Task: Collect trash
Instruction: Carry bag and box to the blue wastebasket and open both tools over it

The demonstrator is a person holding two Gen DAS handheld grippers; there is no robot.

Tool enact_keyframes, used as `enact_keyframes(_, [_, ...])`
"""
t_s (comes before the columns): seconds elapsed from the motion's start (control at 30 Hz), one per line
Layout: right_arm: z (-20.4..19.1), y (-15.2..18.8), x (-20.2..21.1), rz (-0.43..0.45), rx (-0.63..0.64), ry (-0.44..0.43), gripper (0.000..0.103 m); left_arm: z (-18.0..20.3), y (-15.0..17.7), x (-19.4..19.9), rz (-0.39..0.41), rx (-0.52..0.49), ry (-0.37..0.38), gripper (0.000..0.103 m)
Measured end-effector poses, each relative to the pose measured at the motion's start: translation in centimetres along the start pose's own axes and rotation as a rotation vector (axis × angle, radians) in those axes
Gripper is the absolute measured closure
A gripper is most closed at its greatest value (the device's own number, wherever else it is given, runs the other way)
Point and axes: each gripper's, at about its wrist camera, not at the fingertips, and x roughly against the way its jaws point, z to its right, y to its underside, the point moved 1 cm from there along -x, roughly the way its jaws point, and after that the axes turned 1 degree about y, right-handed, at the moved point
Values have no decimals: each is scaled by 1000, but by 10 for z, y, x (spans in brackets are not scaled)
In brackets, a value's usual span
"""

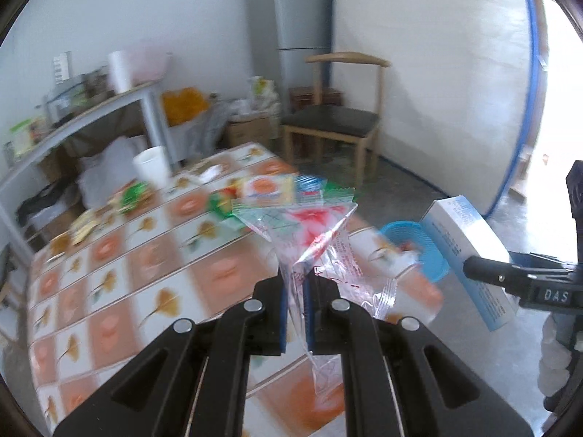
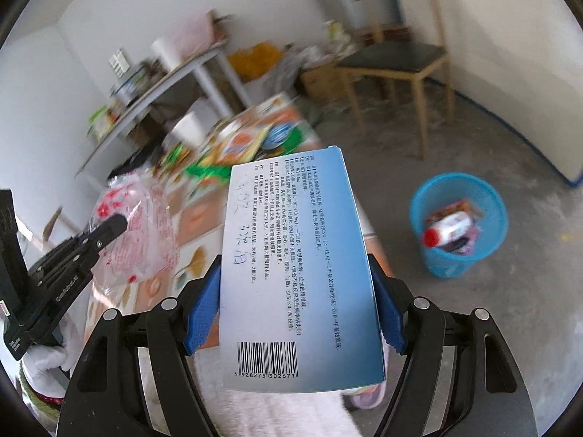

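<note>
My left gripper (image 1: 296,293) is shut on a clear plastic wrapper (image 1: 313,240) with red flower print, held above the patterned tablecloth (image 1: 120,266). In the right wrist view the same wrapper (image 2: 142,229) hangs from the left gripper (image 2: 116,224) at the left. My right gripper (image 2: 295,313) is shut on a blue and white medicine box (image 2: 291,255), its blue pads (image 2: 204,313) pressing both long sides. That box (image 1: 470,255) shows at the right of the left wrist view. A blue waste bin (image 2: 459,225) with trash inside stands on the floor to the right of the table.
More wrappers and packets (image 1: 262,193) and a white paper cup (image 1: 153,169) lie on the table's far end. A wooden chair (image 1: 335,120) stands beyond, beside a fridge (image 1: 302,18). A cluttered side table (image 1: 91,109) is at the left. A gloved hand (image 2: 43,360) holds the left gripper.
</note>
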Motion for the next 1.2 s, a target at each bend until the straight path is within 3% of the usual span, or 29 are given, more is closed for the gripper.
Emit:
enact_keyframes(0.23, [94,-20,41,123,-234,103,34,53,-54,-34,-1,-72,178,96])
enact_keyframes(0.47, [166,-17,37,130,-440,78,34,112,-89,-107,-121,-109,313,94])
enact_keyframes(0.6, [196,-12,6,78,-541,21,34,146,-93,-169,-249,-126,352,93])
enact_keyframes(0.8, [245,-16,-67,-25,-717,-89,34,196,-97,-275,-437,-191,333,93])
enact_keyframes(1.0, [288,-27,-136,-95,-823,-112,32,232,-98,-363,-546,-240,297,91])
enact_keyframes(1.03, [297,-31,-151,-93,-826,-112,32,236,-97,-378,-561,-237,295,89])
enact_keyframes(1.17, [318,-29,-189,-98,-855,-82,28,249,-90,-427,-638,-215,290,57])
enact_keyframes(1.2, [320,-28,-196,-104,-857,-67,26,249,-88,-436,-647,-201,289,55])
